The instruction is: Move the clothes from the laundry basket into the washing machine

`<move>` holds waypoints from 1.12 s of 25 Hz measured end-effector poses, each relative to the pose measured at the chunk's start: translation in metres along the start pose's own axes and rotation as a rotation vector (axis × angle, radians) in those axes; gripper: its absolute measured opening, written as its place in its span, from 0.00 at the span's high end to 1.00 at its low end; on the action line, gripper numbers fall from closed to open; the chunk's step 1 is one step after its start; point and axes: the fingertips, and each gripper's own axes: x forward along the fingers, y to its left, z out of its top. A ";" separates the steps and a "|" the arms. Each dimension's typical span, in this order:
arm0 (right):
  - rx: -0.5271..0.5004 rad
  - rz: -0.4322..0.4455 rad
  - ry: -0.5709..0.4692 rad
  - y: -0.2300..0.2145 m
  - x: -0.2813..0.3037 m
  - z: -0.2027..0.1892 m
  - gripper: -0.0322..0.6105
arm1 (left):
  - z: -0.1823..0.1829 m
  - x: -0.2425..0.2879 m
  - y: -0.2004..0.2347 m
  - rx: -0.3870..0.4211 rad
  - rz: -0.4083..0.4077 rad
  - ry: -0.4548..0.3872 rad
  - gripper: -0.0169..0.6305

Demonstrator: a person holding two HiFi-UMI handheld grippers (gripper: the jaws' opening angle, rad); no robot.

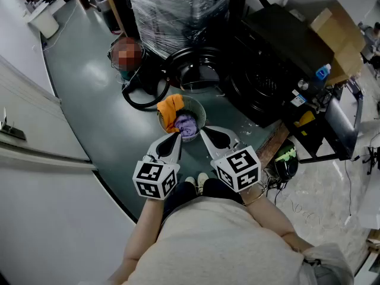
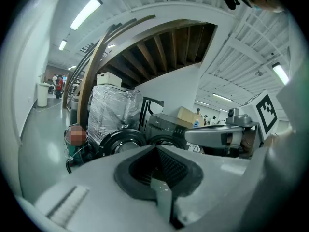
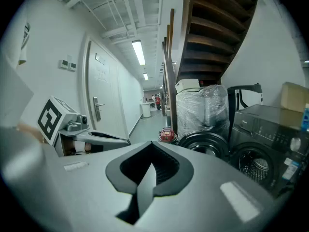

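Observation:
A round mesh laundry basket (image 1: 196, 109) stands on the green floor just ahead of my feet. It holds an orange garment (image 1: 170, 108) and a purple one (image 1: 186, 124). Behind it is the black washing machine (image 1: 267, 76), its round door (image 1: 196, 70) swung open to the left; the machine (image 3: 258, 149) also shows in the right gripper view. My left gripper (image 1: 176, 137) and right gripper (image 1: 202, 133) hover side by side over the basket's near rim, both shut and holding nothing. Their jaws meet along one seam in the left gripper view (image 2: 156, 149) and the right gripper view (image 3: 151, 144).
A plastic-wrapped pallet (image 1: 178, 5) stands behind the open door. A cardboard box (image 1: 338, 31) and a blue bottle (image 1: 322, 72) sit on the machine. A black hose loop (image 1: 142, 97) lies left of the basket. A white wall with a door (image 1: 24, 129) runs along the left.

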 end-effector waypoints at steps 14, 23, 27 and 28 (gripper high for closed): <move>0.061 -0.037 -0.047 -0.005 0.006 0.010 0.91 | -0.002 -0.001 0.014 -0.018 -0.014 0.003 0.97; 0.122 -0.026 -0.018 -0.024 0.018 -0.005 0.91 | -0.013 0.019 0.026 -0.036 -0.019 0.051 0.97; 0.110 0.006 -0.001 -0.053 0.045 -0.002 0.91 | -0.009 0.051 0.046 -0.066 0.020 0.047 0.97; 0.109 0.017 0.007 -0.062 0.053 -0.001 0.91 | -0.007 0.061 0.052 -0.076 0.035 0.048 0.97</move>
